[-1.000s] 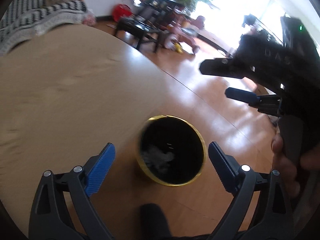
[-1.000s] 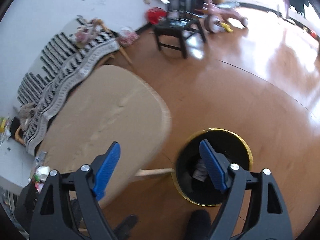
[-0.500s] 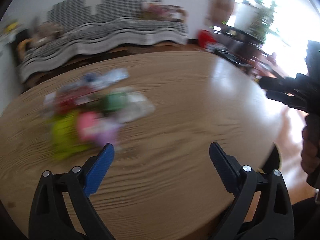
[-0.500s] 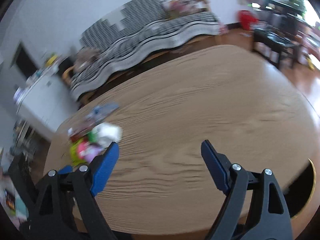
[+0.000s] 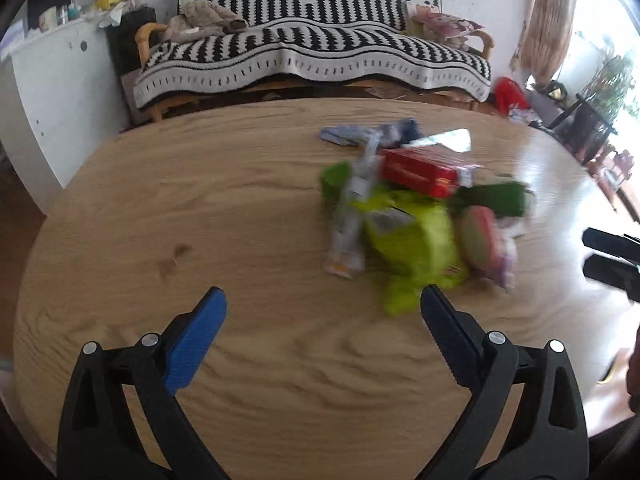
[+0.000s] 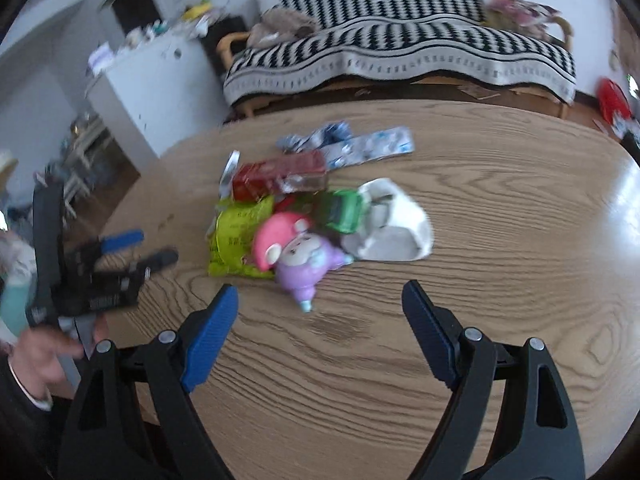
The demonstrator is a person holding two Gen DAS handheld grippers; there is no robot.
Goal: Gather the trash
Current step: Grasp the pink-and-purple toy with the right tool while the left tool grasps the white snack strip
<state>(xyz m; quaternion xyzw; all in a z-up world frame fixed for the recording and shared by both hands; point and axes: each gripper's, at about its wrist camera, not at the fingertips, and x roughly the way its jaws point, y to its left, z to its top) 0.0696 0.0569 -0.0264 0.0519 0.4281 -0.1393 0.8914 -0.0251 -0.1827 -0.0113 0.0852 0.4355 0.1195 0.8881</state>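
A heap of trash lies on the wooden oval table (image 6: pixel 500 280): a lime-green wrapper (image 6: pixel 236 236) (image 5: pixel 412 240), a red box (image 6: pixel 280 174) (image 5: pixel 416 170), a green packet (image 6: pixel 340 210), a crumpled white paper (image 6: pixel 394 222), blue-silver wrappers (image 6: pixel 360 146) and a pink and purple toy-shaped pack (image 6: pixel 296 252). My left gripper (image 5: pixel 322 320) is open and empty, near the heap's front left. My right gripper (image 6: pixel 320 306) is open and empty, just in front of the pink pack. The left gripper also shows in the right wrist view (image 6: pixel 138 248).
A sofa with a black and white striped cover (image 5: pixel 312 52) stands behind the table. A white cabinet (image 6: pixel 148 88) stands at the left. The right gripper's fingertips (image 5: pixel 608 256) show at the left wrist view's right edge.
Both grippers have swung from above the gold-rimmed bin on the floor back to the table. The trash heap now lies close in front of both, and both stay open.
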